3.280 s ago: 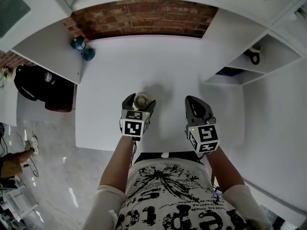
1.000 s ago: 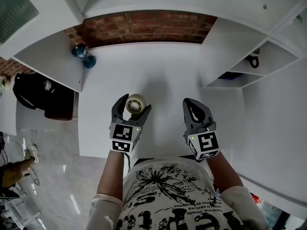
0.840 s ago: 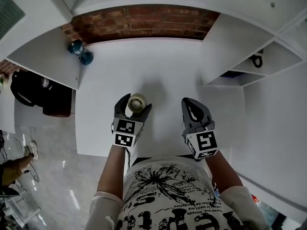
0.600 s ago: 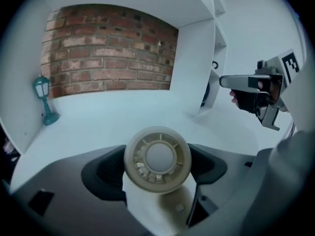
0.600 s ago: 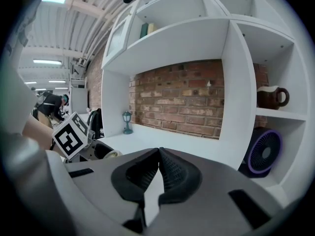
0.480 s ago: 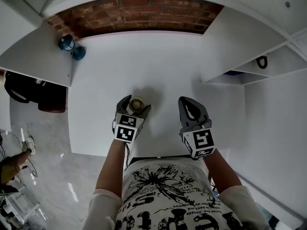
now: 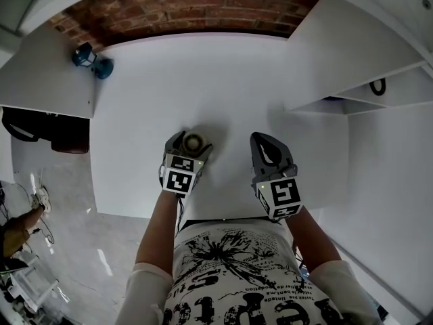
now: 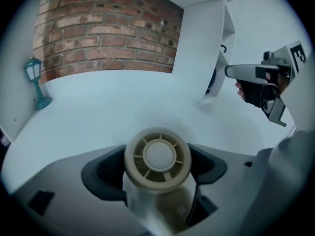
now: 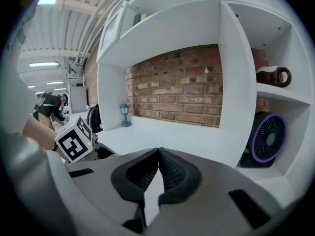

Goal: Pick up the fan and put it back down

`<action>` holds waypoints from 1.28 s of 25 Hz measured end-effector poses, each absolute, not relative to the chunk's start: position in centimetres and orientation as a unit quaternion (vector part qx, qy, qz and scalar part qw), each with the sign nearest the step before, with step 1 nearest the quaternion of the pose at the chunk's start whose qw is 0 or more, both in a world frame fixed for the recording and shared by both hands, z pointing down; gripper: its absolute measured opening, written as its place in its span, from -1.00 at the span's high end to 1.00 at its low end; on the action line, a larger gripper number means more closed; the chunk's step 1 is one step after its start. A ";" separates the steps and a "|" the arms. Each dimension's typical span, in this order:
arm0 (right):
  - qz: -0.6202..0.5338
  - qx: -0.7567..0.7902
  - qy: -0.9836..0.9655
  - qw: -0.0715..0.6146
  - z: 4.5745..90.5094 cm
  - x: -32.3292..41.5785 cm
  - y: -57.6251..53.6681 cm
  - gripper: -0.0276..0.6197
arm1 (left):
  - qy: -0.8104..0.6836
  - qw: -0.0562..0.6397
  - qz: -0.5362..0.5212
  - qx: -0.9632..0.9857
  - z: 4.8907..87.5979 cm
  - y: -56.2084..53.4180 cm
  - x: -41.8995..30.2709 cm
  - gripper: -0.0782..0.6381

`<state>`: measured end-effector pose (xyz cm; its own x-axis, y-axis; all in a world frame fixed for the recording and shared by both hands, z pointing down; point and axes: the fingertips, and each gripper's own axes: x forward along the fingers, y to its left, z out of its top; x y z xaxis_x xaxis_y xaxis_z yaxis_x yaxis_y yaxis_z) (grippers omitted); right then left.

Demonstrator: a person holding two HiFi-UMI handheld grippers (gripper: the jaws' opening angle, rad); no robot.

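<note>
A small beige fan (image 7: 194, 141) with a round grille sits between the jaws of my left gripper (image 7: 190, 143), over the front part of the white desk (image 7: 223, 80). In the left gripper view the fan head (image 8: 157, 157) fills the gap and both dark pads touch its sides, so the left gripper (image 8: 157, 170) is shut on it. Its foot is hidden below the jaws, so I cannot tell whether it touches the desk. My right gripper (image 7: 265, 141) hovers to the right, a hand's width away. It (image 9: 159, 155) is shut with nothing held.
A teal lantern ornament (image 7: 88, 56) stands at the desk's far left corner by the brick wall (image 7: 189, 5). White shelves (image 7: 352, 73) rise on the right, holding a purple fan (image 9: 268, 139) and a brown mug (image 9: 273, 76). A black bag (image 7: 40, 131) lies left of the desk.
The fan looks smaller in the head view than a second ago: my left gripper has gone down toward the desk with it. The head view has tilted. The right gripper stays shut alongside.
</note>
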<state>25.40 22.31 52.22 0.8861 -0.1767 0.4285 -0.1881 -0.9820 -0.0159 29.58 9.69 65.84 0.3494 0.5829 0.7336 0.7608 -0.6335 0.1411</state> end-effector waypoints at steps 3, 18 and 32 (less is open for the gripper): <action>0.222 0.971 -0.093 0.010 52.6 25.5 22.4 0.87 | -0.411 0.107 -0.391 -0.816 66.0 9.7 29.9 -0.27; 0.196 0.978 -0.068 0.013 49.4 24.0 21.5 0.87 | -0.425 0.082 -0.351 -0.830 61.4 9.3 29.1 -0.27; 0.110 0.991 -0.066 0.041 41.5 21.2 18.9 0.87 | -0.443 0.056 -0.120 -0.887 42.0 6.1 27.7 0.33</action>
<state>21.20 18.88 41.47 0.9671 -0.1213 0.2237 -0.1392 -0.9881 0.0661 27.75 6.13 42.02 0.5783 0.7725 0.2623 0.7992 -0.6010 0.0080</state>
